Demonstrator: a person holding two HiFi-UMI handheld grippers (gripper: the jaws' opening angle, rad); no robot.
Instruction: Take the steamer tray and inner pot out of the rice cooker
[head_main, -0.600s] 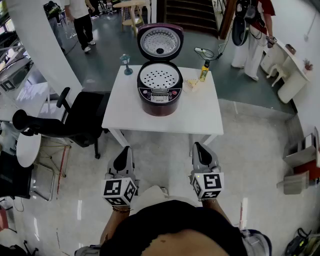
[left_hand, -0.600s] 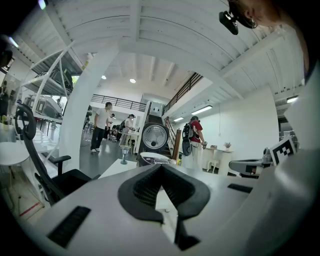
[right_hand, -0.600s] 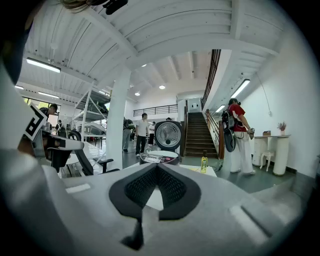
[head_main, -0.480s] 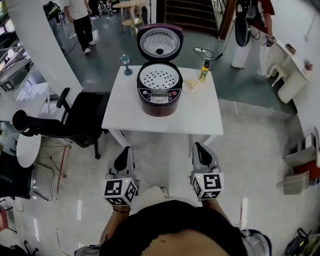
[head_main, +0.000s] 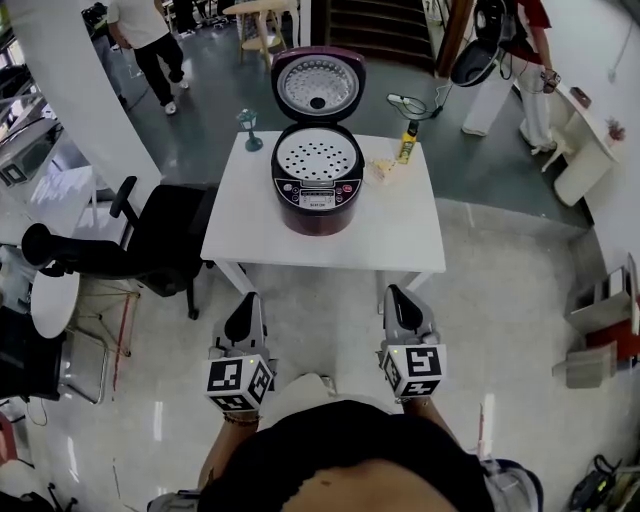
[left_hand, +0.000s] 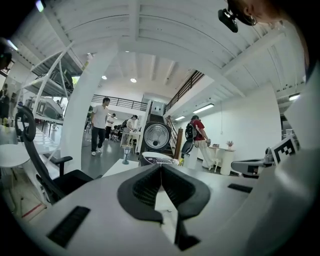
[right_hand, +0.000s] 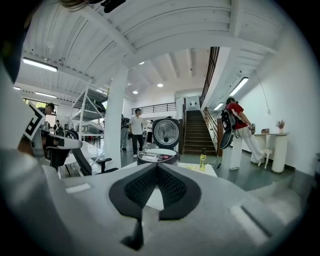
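A dark red rice cooker (head_main: 317, 185) stands on the white table (head_main: 400, 235) with its lid (head_main: 319, 87) raised. The white perforated steamer tray (head_main: 317, 156) sits in its top; the inner pot beneath is hidden. Both gripper views show the cooker (left_hand: 156, 159) (right_hand: 158, 156) straight ahead, some way off. My left gripper (head_main: 244, 313) and right gripper (head_main: 400, 305) hang side by side in front of the table's near edge, well short of the cooker. Both are shut with nothing between the jaws.
A small yellow-green bottle (head_main: 408, 142) and a pale scrap (head_main: 383, 168) lie right of the cooker; a small glass (head_main: 249, 128) stands at the back left corner. A black office chair (head_main: 150, 240) sits left of the table. People walk behind (head_main: 145, 40) (head_main: 520, 70).
The view has shifted slightly; the people in the background have walked on. My grippers have not moved.
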